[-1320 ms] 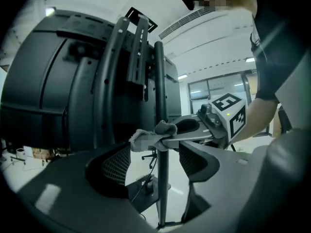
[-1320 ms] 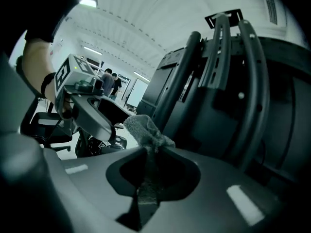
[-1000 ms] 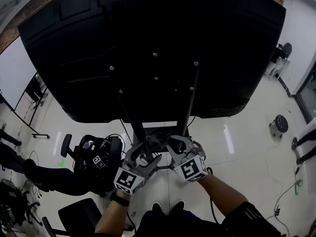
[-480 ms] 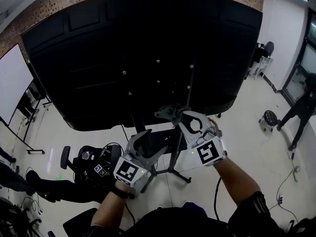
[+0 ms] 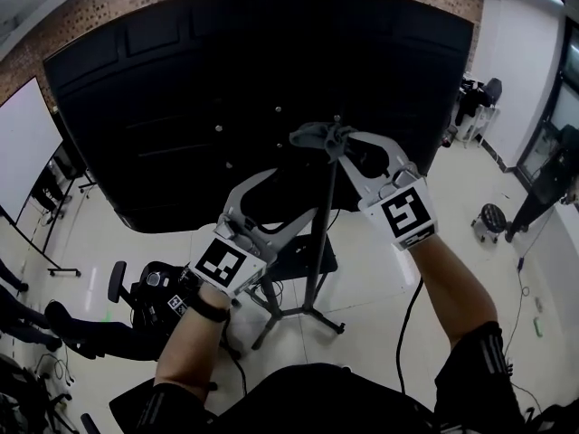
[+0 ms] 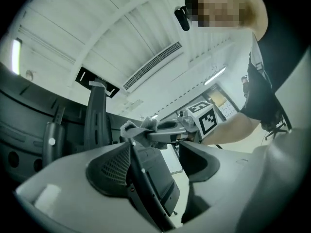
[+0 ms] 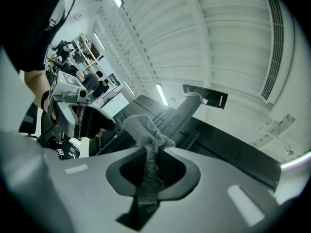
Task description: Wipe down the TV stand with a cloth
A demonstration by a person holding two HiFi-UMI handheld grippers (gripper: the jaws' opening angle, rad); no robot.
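Note:
The TV stand's slanted metal poles (image 5: 321,233) run up to the back of a big black TV (image 5: 163,107). My right gripper (image 5: 336,143) is shut on a grey cloth (image 5: 317,136) and holds it against the top of the right pole. In the right gripper view the cloth (image 7: 146,130) bunches above the shut jaws of that gripper (image 7: 154,152). My left gripper (image 5: 288,197) is lower and stands open. In its own view the left gripper (image 6: 155,169) has a dark pole (image 6: 146,183) running between its jaws, and the cloth (image 6: 138,128) shows beyond.
The stand's legs (image 5: 298,310) spread over a glossy white floor. A black office chair (image 5: 154,297) sits at lower left, a whiteboard (image 5: 23,152) at far left. A round stool (image 5: 493,217) and a person (image 5: 543,183) are at the right.
Both grippers have risen. The right one carried the cloth up the pole from near the stand's shelf to the TV's back. The left followed, staying lower.

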